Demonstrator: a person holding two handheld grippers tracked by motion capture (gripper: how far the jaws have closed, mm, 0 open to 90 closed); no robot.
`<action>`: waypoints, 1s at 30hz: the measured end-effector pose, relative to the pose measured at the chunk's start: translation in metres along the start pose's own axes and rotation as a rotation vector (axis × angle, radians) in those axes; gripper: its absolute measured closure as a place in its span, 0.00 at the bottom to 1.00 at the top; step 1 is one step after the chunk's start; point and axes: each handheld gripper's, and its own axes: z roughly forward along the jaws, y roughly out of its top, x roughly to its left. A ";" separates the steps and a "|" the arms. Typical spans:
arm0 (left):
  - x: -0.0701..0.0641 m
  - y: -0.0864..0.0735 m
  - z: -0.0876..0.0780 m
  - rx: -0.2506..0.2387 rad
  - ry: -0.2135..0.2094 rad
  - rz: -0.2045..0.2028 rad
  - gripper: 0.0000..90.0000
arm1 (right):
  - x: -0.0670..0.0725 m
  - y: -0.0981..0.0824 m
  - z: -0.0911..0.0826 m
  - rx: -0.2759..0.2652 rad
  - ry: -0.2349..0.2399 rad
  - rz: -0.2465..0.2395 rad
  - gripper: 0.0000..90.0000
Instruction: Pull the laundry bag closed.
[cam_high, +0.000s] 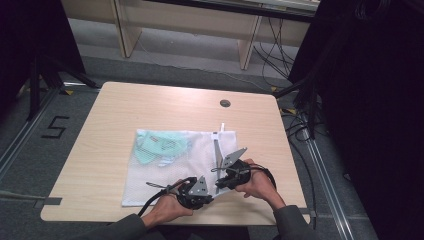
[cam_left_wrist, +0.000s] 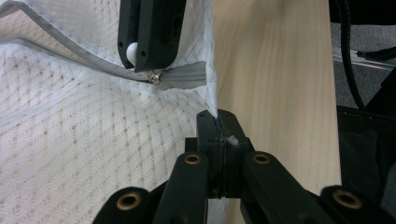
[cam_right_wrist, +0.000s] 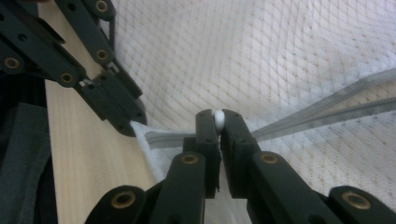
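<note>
The white mesh laundry bag (cam_high: 170, 165) lies flat mid-table (cam_high: 125, 107), both grippers at its near right corner. In the left gripper view, the left gripper (cam_left_wrist: 218, 122) is clamped on the bag's corner edge beside the zipper (cam_left_wrist: 182, 77). In the right gripper view, the right gripper (cam_right_wrist: 218, 122) pinches the white zipper pull (cam_right_wrist: 218, 117).

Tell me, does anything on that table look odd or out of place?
Nothing is spilled or damaged. The white mesh bag lies flat with mint cloth inside; its zip is partly open, its pull pinched by the right tool.
</note>
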 end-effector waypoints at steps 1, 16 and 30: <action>0.001 0.000 0.000 -0.004 -0.001 -0.003 0.99 | 0.000 0.000 0.000 0.000 -0.001 0.000 0.97; 0.001 -0.002 0.001 -0.007 -0.026 -0.031 0.99 | -0.008 0.000 0.002 0.008 -0.030 -0.004 0.96; 0.002 -0.001 0.000 0.002 -0.019 -0.028 0.99 | -0.011 0.001 0.005 0.010 -0.043 -0.007 0.96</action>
